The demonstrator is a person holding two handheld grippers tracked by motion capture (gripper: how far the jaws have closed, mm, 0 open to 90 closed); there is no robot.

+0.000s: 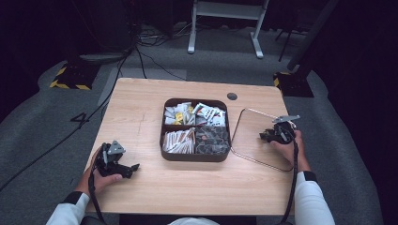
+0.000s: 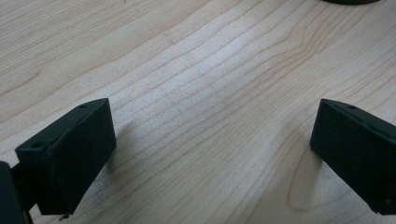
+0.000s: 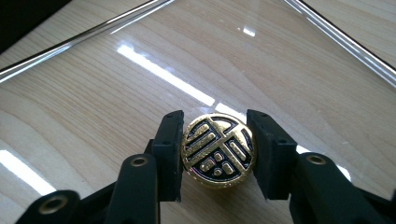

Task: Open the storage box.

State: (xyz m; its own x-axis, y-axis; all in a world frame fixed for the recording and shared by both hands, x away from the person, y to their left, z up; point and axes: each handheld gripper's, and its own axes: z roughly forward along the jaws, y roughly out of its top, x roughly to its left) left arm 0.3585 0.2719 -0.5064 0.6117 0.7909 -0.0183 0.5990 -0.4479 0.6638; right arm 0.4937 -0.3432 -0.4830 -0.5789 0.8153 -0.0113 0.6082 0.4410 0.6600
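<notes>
From the high view I've got the left gripper (image 1: 123, 167) resting on the table (image 1: 141, 108), left of the divided tray (image 1: 195, 157) of packets. Glass lid (image 1: 244, 154) lies flat to the tray's right. Left gripper view: jaws spread wide, nothing between. Right gripper view: right gripper (image 3: 217, 154) clamped on the lid's gold knob (image 3: 218, 151).

We are looking down on a light wooden table (image 1: 141, 108) standing on grey carpet (image 1: 37, 126), with darkness closing in around the edges of the room. Beyond the table's far edge, black cables (image 1: 150, 61) are trailing across the floor, a white metal frame (image 1: 225, 23) is standing, and yellow-and-black striped bases (image 1: 70, 77) are sitting near both far corners.
</notes>
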